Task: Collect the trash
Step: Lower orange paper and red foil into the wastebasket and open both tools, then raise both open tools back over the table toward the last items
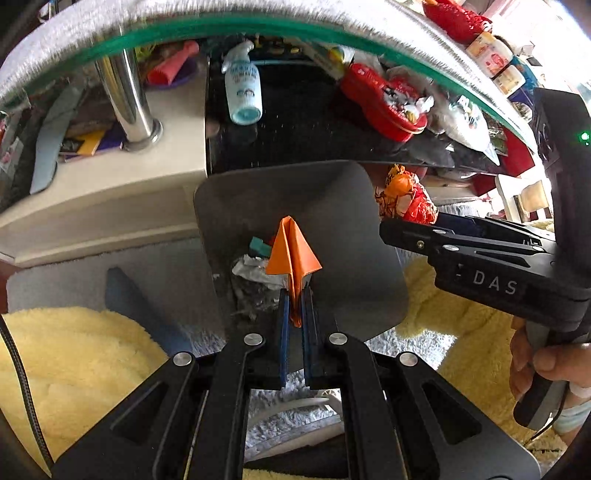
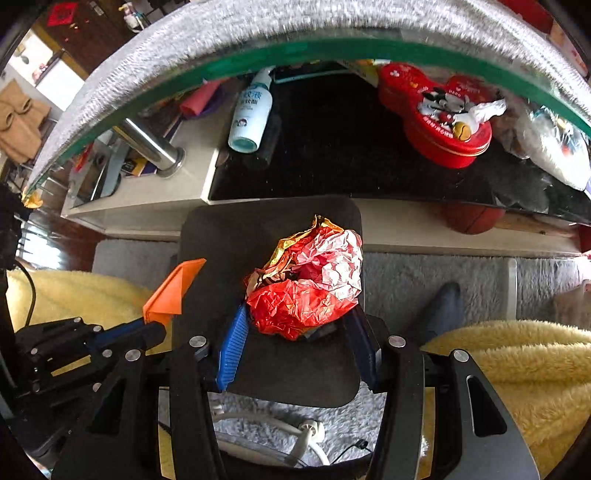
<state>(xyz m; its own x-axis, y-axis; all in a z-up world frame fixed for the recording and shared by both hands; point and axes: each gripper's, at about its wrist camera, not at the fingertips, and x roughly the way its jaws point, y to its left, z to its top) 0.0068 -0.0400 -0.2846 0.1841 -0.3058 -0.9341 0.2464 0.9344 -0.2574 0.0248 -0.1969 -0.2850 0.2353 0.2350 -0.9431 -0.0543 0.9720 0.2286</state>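
Note:
My left gripper (image 1: 295, 291) is shut on a folded orange paper (image 1: 293, 251), held over the open dark grey bin (image 1: 347, 229). Crumpled white paper and a teal scrap (image 1: 255, 266) lie at the bin's bottom. My right gripper (image 2: 299, 325) is shut on a crumpled red, white and gold wrapper (image 2: 314, 280), its blue fingers (image 2: 232, 347) pressing on both sides, also above the bin (image 2: 229, 236). In the right wrist view, the left gripper (image 2: 155, 325) with the orange paper (image 2: 173, 291) sits at the bin's left edge. In the left wrist view, the right gripper (image 1: 410, 221) and wrapper (image 1: 404, 199) hang at the bin's right rim.
A glass tabletop with a green edge (image 1: 258, 26) overhangs the bin. On the shelf beneath it are a spray bottle (image 1: 242, 88) and a red tin (image 1: 388, 99), beside a chrome leg (image 1: 129, 92). Yellow fleece (image 1: 74, 362) flanks the bin on grey carpet. A white cable (image 2: 295, 432) lies near.

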